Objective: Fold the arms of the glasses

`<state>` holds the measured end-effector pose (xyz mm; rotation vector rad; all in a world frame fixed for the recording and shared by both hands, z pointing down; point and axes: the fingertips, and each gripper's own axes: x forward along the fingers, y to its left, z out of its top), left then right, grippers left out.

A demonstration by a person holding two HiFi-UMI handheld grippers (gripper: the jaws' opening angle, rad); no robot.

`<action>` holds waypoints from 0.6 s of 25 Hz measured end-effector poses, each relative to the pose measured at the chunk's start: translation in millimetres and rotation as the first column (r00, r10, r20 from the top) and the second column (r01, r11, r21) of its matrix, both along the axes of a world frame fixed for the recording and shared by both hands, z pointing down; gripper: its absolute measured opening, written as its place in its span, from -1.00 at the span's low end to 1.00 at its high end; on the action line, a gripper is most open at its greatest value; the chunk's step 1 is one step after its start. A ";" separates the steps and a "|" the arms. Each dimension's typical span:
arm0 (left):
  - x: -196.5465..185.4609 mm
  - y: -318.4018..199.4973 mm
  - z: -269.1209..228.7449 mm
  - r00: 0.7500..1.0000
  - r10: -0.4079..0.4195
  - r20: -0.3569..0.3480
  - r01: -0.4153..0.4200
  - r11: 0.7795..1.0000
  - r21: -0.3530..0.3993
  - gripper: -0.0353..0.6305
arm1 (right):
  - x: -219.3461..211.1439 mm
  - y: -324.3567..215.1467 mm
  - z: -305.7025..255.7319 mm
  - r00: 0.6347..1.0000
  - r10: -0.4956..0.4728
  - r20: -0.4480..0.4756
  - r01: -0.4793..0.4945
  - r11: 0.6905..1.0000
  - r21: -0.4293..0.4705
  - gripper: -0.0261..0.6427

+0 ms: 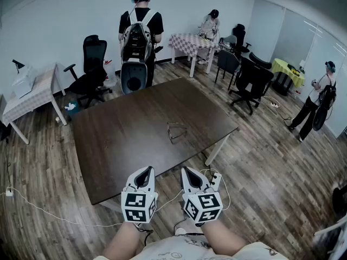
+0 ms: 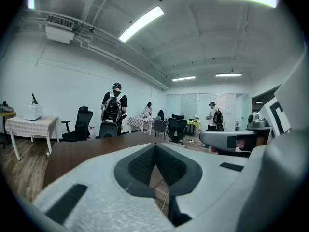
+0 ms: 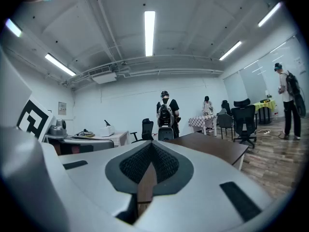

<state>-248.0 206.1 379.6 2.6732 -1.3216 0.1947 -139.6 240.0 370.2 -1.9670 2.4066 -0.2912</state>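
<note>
The glasses lie on the dark brown table, right of its middle, thin-framed with their arms spread out. Both grippers hover side by side at the table's near edge, well short of the glasses. My left gripper is shut, with nothing between its fingers. My right gripper is shut too and empty. In the left gripper view the left gripper points level across the tabletop. The right gripper does the same in the right gripper view. The jaws hide the glasses in both gripper views.
A person with a backpack stands at the table's far edge beside a speaker-like unit. Black office chairs stand at the left and right. A power strip with cables lies on the floor under the near corner. Other people work at tables further back.
</note>
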 end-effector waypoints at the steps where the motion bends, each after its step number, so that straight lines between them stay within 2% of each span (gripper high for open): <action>1: 1.8 -1.4 0.9 1.000 0.001 0.001 -0.001 1.000 -0.001 -0.85 | 1.8 -0.8 0.3 1.000 0.000 0.000 0.000 1.000 0.002 -0.88; 7: 14.2 -6.1 10.5 1.000 -0.001 0.015 0.001 1.000 -0.025 -0.85 | 12.0 -4.0 5.4 1.000 -0.017 0.010 0.017 1.000 -0.004 -0.88; 15: 52.4 -9.9 11.4 0.998 0.022 0.053 -0.021 1.000 -0.021 -0.85 | 44.6 -9.7 12.2 0.999 -0.007 0.054 0.008 1.000 -0.015 -0.88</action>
